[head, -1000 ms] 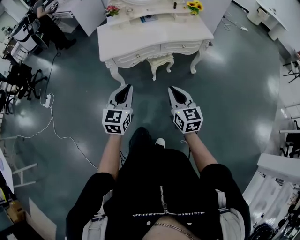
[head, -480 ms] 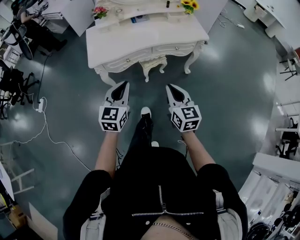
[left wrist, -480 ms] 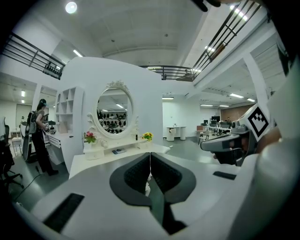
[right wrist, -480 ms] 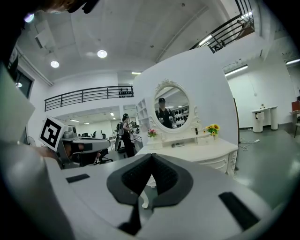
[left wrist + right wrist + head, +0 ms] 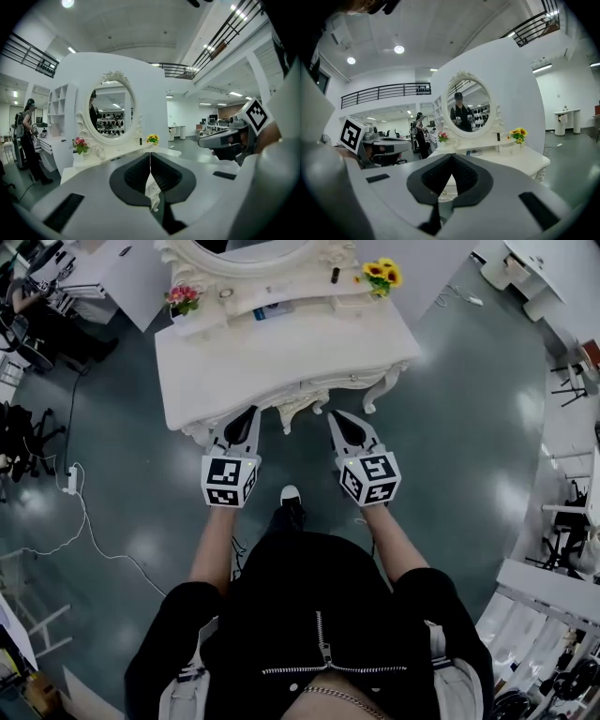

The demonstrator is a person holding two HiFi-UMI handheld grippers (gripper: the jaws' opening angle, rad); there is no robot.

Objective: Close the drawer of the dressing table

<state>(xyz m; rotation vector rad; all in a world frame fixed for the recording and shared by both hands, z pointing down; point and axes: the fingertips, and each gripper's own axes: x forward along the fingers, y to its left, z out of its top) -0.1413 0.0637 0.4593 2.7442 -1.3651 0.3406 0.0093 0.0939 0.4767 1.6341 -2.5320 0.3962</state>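
The white dressing table [image 5: 281, 357] stands just ahead, with an oval mirror [image 5: 251, 251] at its back. Its drawer front [image 5: 323, 390] shows as a thin strip under the top's edge; I cannot tell how far any drawer stands out. My left gripper [image 5: 251, 414] and right gripper [image 5: 333, 416] point at the front edge, side by side, both shut and empty. In the left gripper view the jaws of the left gripper [image 5: 150, 157] meet over a carved table leg. In the right gripper view the right gripper [image 5: 451, 157] frames a drawer knob [image 5: 443, 191].
Pink flowers [image 5: 181, 298] and yellow flowers [image 5: 384, 273] stand on the table's raised shelf. A white stool [image 5: 292, 412] is tucked under the middle. A power strip with its cable [image 5: 70, 480] lies on the floor at left. A person [image 5: 26, 136] stands by desks at left.
Both grippers have moved forward together, and the dressing table has come much nearer; their tips now reach its front edge. Both stay shut. The person's foot has stepped forward.
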